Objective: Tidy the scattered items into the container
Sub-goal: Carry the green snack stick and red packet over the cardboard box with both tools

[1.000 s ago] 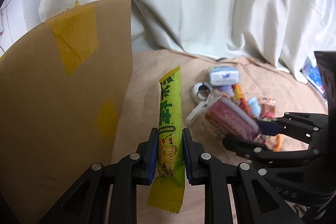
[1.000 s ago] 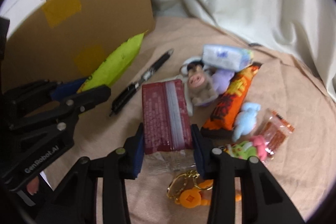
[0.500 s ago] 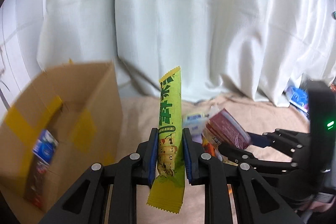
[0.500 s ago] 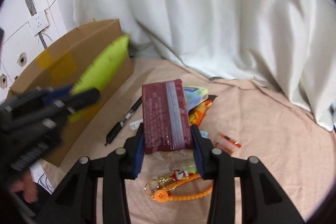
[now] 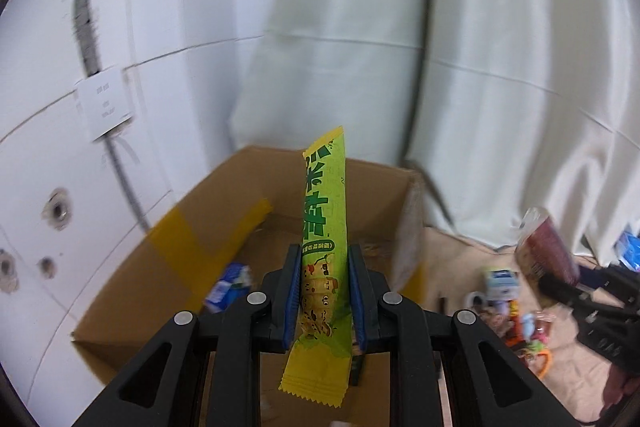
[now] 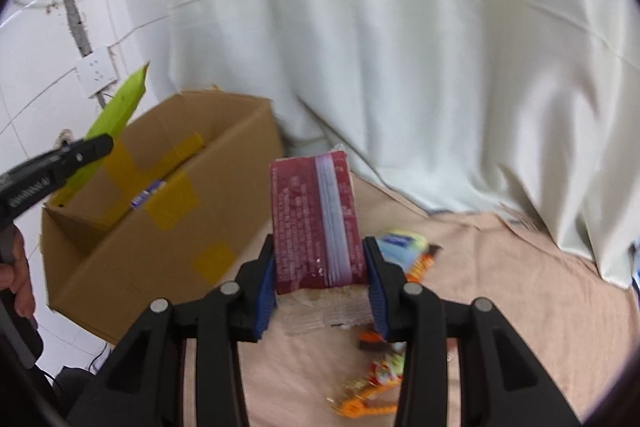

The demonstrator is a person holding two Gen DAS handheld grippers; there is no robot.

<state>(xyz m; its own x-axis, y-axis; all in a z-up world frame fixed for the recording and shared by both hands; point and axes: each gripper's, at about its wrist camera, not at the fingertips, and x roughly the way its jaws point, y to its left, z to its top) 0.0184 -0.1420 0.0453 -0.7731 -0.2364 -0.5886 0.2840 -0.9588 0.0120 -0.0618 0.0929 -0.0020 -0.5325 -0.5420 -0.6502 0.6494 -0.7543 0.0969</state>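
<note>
Both tongs now lifted, left tongs [image 5: 324,293] gripping long green snack wrapper [image 5: 325,227] over open cardboard box [image 5: 168,267], right tongs [image 6: 320,275] gripping maroon packet [image 6: 316,223]; drop-off next.

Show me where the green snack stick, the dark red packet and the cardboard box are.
green snack stick [image 5: 325,211], left wrist view, on its printed front above the pads.
dark red packet [image 6: 314,223], right wrist view, middle of its printed face.
cardboard box [image 6: 168,247], right wrist view, on its outer side wall.
</note>
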